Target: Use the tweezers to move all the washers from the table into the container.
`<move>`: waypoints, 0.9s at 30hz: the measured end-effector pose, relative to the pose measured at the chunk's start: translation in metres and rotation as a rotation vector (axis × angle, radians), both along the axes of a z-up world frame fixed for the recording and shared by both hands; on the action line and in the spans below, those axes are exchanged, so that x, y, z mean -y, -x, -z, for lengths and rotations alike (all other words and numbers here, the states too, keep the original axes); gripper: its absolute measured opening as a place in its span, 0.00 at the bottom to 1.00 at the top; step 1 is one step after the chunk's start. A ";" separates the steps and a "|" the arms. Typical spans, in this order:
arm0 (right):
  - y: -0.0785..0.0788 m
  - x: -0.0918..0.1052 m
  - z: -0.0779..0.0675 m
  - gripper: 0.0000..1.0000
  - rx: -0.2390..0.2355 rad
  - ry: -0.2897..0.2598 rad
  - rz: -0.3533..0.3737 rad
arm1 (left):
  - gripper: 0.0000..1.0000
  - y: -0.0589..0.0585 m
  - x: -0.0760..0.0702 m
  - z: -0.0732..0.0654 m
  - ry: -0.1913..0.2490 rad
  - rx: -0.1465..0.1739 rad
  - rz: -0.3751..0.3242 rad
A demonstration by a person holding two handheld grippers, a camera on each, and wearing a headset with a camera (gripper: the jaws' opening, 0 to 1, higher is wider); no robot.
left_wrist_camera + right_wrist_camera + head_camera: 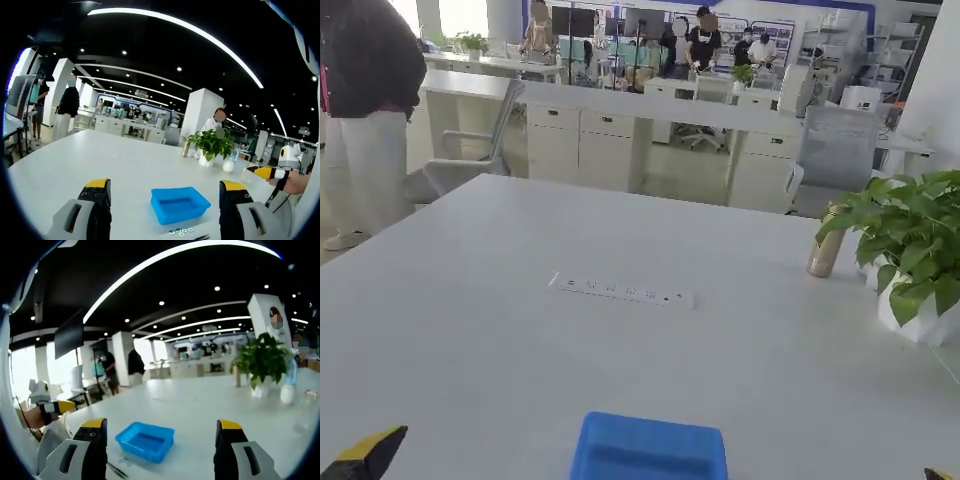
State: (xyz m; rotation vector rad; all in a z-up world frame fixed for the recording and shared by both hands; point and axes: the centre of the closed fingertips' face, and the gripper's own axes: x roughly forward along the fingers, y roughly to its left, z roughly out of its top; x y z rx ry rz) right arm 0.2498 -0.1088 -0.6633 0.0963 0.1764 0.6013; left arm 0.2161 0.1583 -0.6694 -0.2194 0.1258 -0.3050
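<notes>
A blue rectangular container [648, 450] stands on the white table at the near edge of the head view. In the left gripper view, several small washers [181, 231] lie on the table just in front of the container [180, 204], with the tweezers' tip [202, 237] beside them. My left gripper [165, 185] is open, jaws wide apart and nothing between them, held back from the container. My right gripper [161, 424] is also open with nothing in it, and faces the container [145, 441] from the other side, with the tweezers [117, 470] lying to its left.
A white power strip [623, 291] lies mid-table. A potted plant [910, 240] and a tan bottle [825, 250] stand at the right. A person [365, 110] stands at the far left corner. Office desks and chairs lie beyond the table.
</notes>
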 end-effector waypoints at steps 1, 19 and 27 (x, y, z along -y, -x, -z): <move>0.000 0.000 0.000 0.87 0.000 0.000 0.000 | 0.91 0.000 0.000 0.000 0.000 -0.001 0.001; 0.000 0.001 0.001 0.87 -0.003 0.003 0.006 | 0.90 0.003 0.006 -0.002 0.009 -0.010 0.005; -0.002 0.003 0.003 0.87 -0.007 0.019 0.012 | 0.90 0.001 0.006 -0.002 -0.002 -0.015 0.011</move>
